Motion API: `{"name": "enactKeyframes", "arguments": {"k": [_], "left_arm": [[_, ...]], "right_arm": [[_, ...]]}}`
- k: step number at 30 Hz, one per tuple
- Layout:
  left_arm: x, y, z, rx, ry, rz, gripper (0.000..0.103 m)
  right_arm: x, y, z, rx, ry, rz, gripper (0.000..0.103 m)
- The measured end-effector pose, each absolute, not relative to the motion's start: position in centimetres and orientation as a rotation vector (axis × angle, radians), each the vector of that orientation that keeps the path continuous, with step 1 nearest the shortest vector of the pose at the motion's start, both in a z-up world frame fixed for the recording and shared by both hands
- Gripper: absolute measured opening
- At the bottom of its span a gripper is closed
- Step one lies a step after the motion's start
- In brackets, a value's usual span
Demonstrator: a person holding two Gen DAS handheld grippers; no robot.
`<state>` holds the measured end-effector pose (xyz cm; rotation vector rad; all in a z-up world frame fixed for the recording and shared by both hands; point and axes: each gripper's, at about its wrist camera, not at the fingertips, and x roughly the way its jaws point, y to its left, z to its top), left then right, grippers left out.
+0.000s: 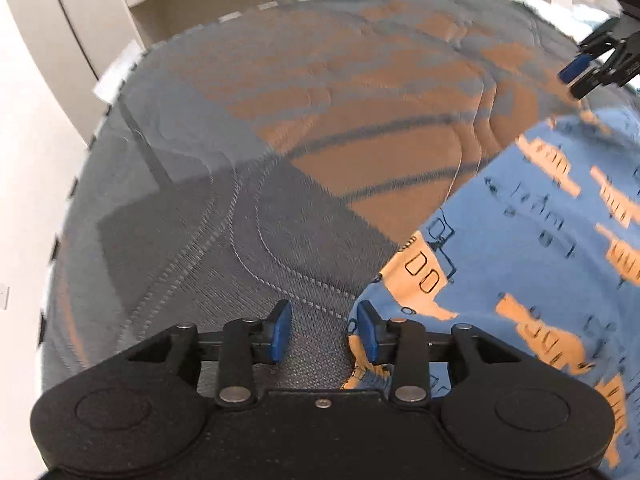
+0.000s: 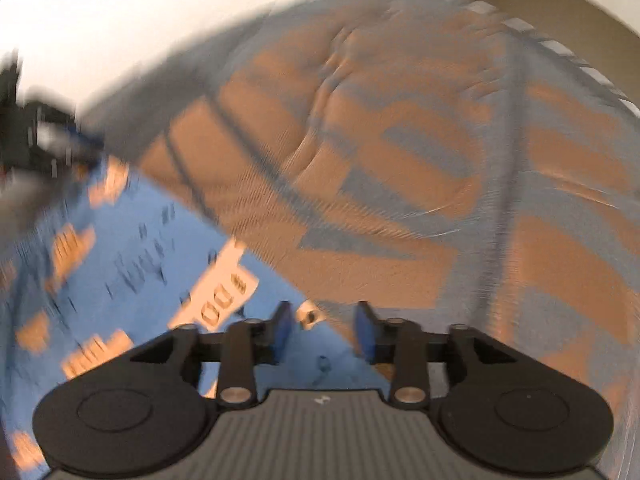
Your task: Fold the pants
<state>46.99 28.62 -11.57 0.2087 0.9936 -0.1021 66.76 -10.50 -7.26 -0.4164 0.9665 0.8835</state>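
Note:
The blue pants [image 1: 520, 260] with orange printed shapes lie flat on a quilted grey and orange bed cover [image 1: 320, 100]. My left gripper [image 1: 324, 332] hovers open over the cover at the pants' left edge. Only grey fabric shows between its blue pads, and its right pad [image 1: 367, 332] sits just over the hem. In the right wrist view, which is blurred, my right gripper [image 2: 324, 328] stands open above a corner of the pants [image 2: 120, 260], with nothing pinched. Each gripper also shows in the other's view: the right gripper [image 1: 592, 68] open at the top right, the left gripper [image 2: 52, 140] a blur.
The bed cover [image 2: 400, 160] stretches wide beyond the pants, with shallow wrinkles across its middle. A black and white striped trim [image 1: 116, 76] marks the bed's far and left edges. Beige cupboard panels [image 1: 92, 12] and a pale wall stand behind the bed.

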Motion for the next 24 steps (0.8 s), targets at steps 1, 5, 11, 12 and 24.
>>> {"name": "enactKeyframes", "arguments": {"k": [1,5,11,12,24], "left_arm": [[46.7,28.0,-10.8,0.217,0.973,-0.106,0.040],[45.8,23.0,-8.5,0.252,0.897,-0.199,0.056],[46.7,17.1,-9.5,0.250,0.909,-0.272,0.057],[46.6,16.7,-9.7,0.242,0.922,-0.278,0.057],[47.2,16.2,-14.0,0.199,1.035,-0.258,0.058]], "right_arm": [[66.6,-12.9,-6.2,-0.379,0.950,0.840,0.053],[66.1,-22.7,-5.6,-0.329,1.006,0.602,0.054],[64.1,-32.9,-9.9,-0.205,1.179,0.364,0.046],[64.1,-33.5,-10.6,-0.170,1.191,0.352,0.046],[65.2,-36.8,-9.2,-0.080,1.128,0.394,0.006]]}}
